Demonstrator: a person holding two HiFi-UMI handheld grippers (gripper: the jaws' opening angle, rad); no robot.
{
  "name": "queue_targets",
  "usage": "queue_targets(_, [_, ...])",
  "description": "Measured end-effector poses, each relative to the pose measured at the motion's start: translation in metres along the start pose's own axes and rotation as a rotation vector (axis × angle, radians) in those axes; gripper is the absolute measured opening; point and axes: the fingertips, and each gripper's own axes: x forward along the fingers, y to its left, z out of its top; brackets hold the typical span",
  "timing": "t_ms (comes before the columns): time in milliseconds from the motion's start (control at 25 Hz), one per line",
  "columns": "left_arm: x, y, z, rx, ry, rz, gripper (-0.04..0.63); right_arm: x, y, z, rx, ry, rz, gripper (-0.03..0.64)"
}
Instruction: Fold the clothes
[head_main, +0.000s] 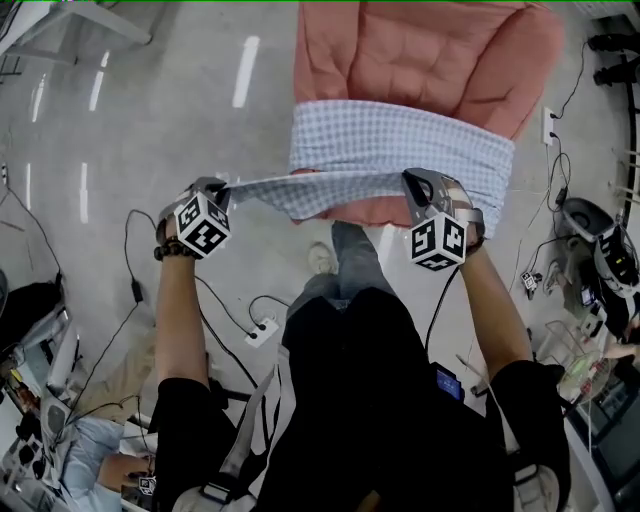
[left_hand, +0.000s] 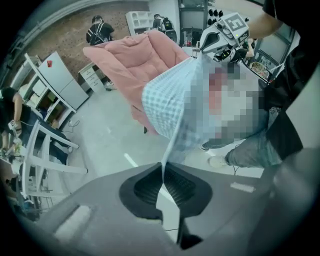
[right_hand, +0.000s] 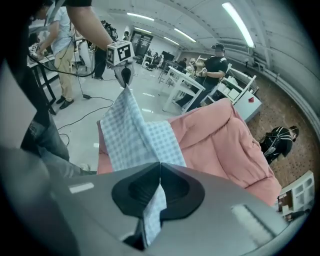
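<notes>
With my left hand-held gripper (head_main: 222, 192) and right hand-held gripper (head_main: 416, 182) each clamped shut on the near edge of the checked garment (head_main: 400, 150), which drapes over the pink chair (head_main: 430, 50) at upper centre, I judge I'm mid-fold and must next carry that edge across evenly.
</notes>
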Motion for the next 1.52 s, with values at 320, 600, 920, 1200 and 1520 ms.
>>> queue_targets(320, [0.051, 0.067, 0.023, -0.079, 0.027, -0.057, 0.017, 0.055, -0.054, 0.003, 0.066, -0.013, 0.128, 0.006])
queue_targets(600, [0.109, 0.106, 0.049, -0.111, 0.066, -0.097, 0.017, 0.103, -0.097, -0.010, 0.141, -0.022, 0.172, 0.006])
queue_targets(920, [0.156, 0.110, 0.061, -0.127, 0.101, -0.143, 0.018, 0.137, -0.112, -0.026, 0.155, 0.000, 0.189, 0.006])
queue_targets(1200, [0.167, 0.125, 0.076, -0.173, 0.055, -0.130, 0.021, 0.140, -0.117, -0.041, 0.156, 0.021, 0.210, 0.006])
queue_targets(1520, [0.170, 0.132, 0.061, -0.215, 0.146, -0.031, 0.060, 0.135, -0.121, -0.047, 0.167, 0.034, 0.199, 0.006])
